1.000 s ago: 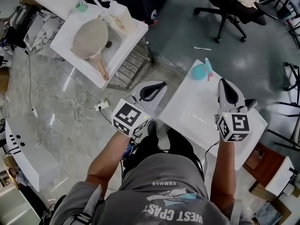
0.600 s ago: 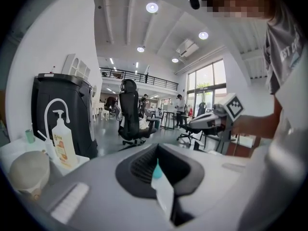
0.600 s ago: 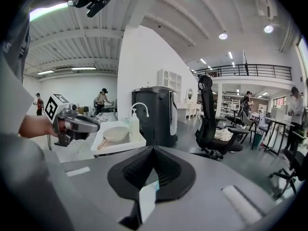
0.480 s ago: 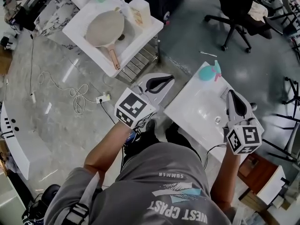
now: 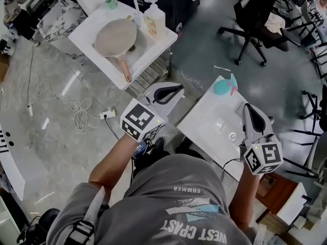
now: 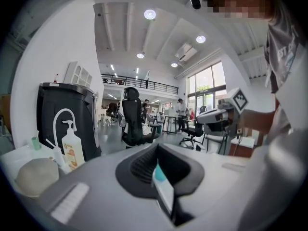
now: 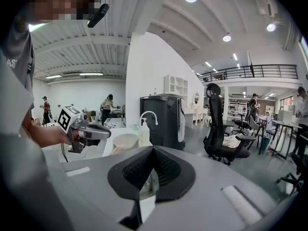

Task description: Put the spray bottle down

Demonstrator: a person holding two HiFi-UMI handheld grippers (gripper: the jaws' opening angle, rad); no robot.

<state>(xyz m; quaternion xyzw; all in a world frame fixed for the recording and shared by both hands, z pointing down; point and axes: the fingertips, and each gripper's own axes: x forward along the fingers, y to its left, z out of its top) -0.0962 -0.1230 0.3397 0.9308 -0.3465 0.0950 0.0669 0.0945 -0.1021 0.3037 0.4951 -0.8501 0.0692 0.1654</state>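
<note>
1. the spray bottle point(image 5: 224, 86), teal with a pink trigger, rests on the far corner of the white sink unit point(image 5: 204, 121), right of centre in the head view. it appears to lie on its side, close to the edge.
2. the left gripper point(image 5: 171, 92) has its jaws together with nothing between them. it hangs over the floor gap left of the unit, well apart from the bottle.
3. the right gripper point(image 5: 249, 111) also has its jaws together and holds nothing. it sits over the unit's right edge, below and right of the bottle, not touching it.
4. judgement: the put-down looks finished, since the bottle is on the top and neither claw holds it.
5. to finish well, both grippers should stay clear of that corner, because a nudge could roll the bottle off the edge.
6. if the bottle needs to stand upright or sit further in, the right gripper is the nearer one. it should open first, come in from the side and take the body, not the trigger.
7. the second sink with the pan point(image 5: 115, 37), upper left of the frame, plays no part here.
</note>
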